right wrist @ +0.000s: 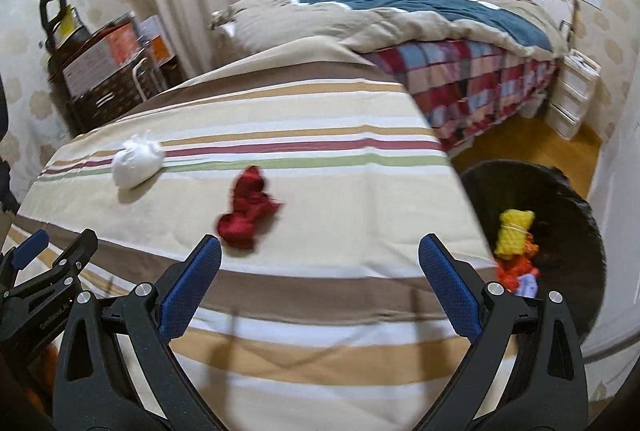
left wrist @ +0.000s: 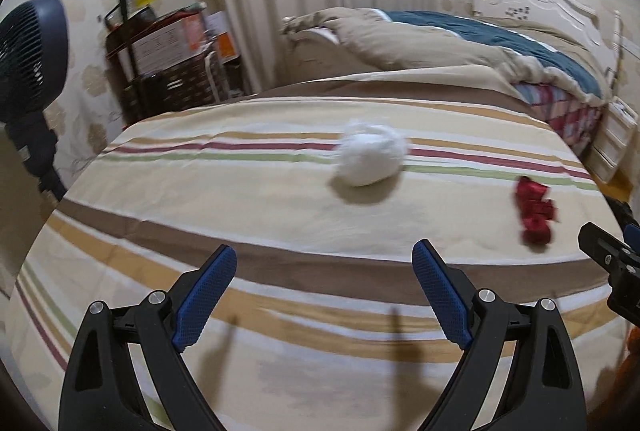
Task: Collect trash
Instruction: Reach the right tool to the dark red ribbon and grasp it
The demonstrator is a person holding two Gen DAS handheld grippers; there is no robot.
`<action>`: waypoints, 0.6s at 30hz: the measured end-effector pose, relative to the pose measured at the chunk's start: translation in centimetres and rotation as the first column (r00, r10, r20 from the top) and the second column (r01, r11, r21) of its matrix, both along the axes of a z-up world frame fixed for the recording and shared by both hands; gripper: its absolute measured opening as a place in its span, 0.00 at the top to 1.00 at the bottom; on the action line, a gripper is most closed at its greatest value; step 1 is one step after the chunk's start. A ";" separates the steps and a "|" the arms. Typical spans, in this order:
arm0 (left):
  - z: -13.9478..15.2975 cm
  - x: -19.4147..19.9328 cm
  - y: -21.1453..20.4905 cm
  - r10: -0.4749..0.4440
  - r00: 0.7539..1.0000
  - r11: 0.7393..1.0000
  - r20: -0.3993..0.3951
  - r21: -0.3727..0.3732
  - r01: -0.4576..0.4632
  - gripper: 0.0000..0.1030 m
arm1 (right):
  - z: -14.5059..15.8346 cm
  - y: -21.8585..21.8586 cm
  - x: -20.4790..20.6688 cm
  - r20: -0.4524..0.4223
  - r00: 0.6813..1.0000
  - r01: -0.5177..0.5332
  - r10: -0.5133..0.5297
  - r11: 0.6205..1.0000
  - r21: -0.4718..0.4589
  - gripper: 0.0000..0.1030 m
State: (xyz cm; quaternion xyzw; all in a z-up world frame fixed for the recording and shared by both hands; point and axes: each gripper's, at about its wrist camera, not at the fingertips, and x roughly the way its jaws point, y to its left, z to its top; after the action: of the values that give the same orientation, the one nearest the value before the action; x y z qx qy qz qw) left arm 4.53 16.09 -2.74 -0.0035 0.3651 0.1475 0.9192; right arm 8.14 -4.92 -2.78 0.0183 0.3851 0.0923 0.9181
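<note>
A crumpled white paper ball (left wrist: 370,155) (right wrist: 137,162) lies on the striped cloth, ahead of my left gripper (left wrist: 325,259), which stands open and empty above the cloth. A crumpled red wrapper (right wrist: 246,215) (left wrist: 534,213) lies ahead and slightly left of my right gripper (right wrist: 320,251), open too, nothing between its blue pads. The black trash bin (right wrist: 576,207) stands on the floor off the cloth's right edge, with yellow (right wrist: 513,237) and orange scraps inside. Each gripper shows at the edge of the other's view.
The striped cloth (left wrist: 200,191) covers a raised surface. Behind it is a bed (right wrist: 420,15) with a blue and beige quilt. A dark fan (left wrist: 28,51) stands at left, a cart with boxes (left wrist: 168,59) by the curtain, white drawers (right wrist: 572,99) at right.
</note>
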 end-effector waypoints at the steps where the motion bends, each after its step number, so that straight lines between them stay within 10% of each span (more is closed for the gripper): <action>1: 0.0 0.0 0.5 0.009 1.000 1.000 0.000 -0.001 -0.009 0.14 | 0.0 0.7 0.3 -0.002 1.000 -0.007 0.007 1.000 -0.008 0.06; 5: 0.0 -0.3 2.3 0.040 0.999 0.999 -0.003 -0.007 -0.041 0.14 | -0.3 2.3 1.1 -0.013 1.000 -0.022 0.021 0.999 -0.031 0.07; 13: -0.2 0.2 2.8 0.024 1.000 1.000 -0.008 -0.020 -0.024 0.14 | -1.7 4.3 3.1 -0.097 0.992 -0.078 0.076 0.997 -0.015 0.53; 18: -0.2 1.0 2.2 -0.003 1.000 1.000 -0.007 -0.017 0.003 0.14 | -1.8 4.7 3.6 -0.095 0.991 -0.096 0.094 0.995 -0.024 0.65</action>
State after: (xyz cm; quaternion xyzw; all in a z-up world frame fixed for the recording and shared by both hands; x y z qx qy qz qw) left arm 5.54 18.34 -2.97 -0.0105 0.3696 0.1430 0.9181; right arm 11.70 -0.23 -4.58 -0.0090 0.4294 0.1294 0.8937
